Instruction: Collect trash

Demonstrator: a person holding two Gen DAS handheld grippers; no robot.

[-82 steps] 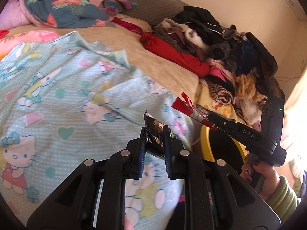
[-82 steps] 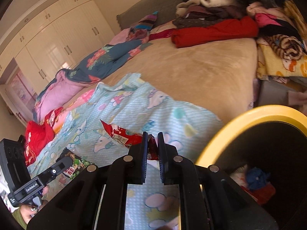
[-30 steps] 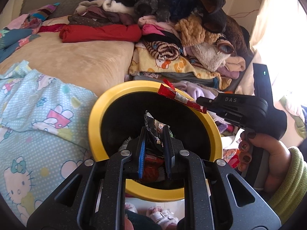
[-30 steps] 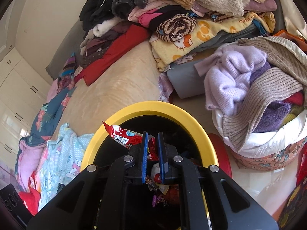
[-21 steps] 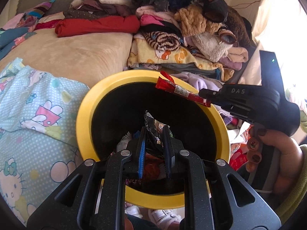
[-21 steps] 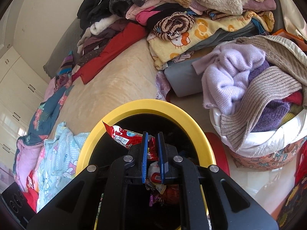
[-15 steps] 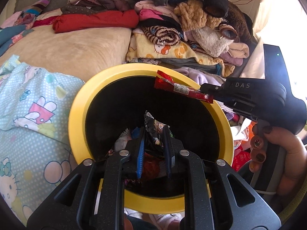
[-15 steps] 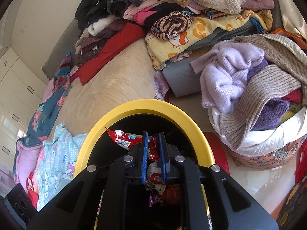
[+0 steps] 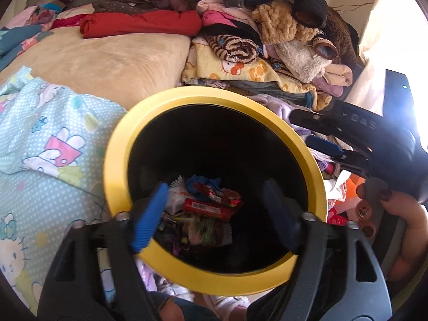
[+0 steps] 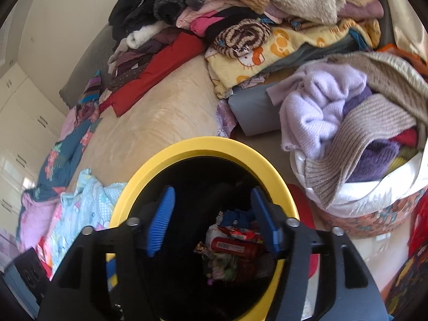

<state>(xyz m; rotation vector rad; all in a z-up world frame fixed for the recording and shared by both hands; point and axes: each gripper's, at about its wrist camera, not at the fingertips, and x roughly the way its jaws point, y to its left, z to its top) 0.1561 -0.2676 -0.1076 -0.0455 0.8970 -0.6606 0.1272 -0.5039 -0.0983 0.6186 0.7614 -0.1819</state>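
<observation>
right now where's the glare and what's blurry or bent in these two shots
Left wrist view: window light blows out the right edge behind the right gripper; the left gripper, jaws opening with nothing between them, smears slightly. Right wrist view: even light, the bin interior dark, wrappers dim. Both views: fisheye bends the edges, corners black.

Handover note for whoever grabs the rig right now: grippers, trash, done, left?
Left gripper: over the bin, jaws opening, nothing between them.
Right gripper: also over the bin, jaws opening, empty.
Yellow-rimmed bin: beside the bed, holds a heap of wrappers; the red wrapper lies on top.
Done: both grippers' loads are in the bin.
Left: check the bed and the blue patterned sheet for more trash; none shows in these views.
</observation>
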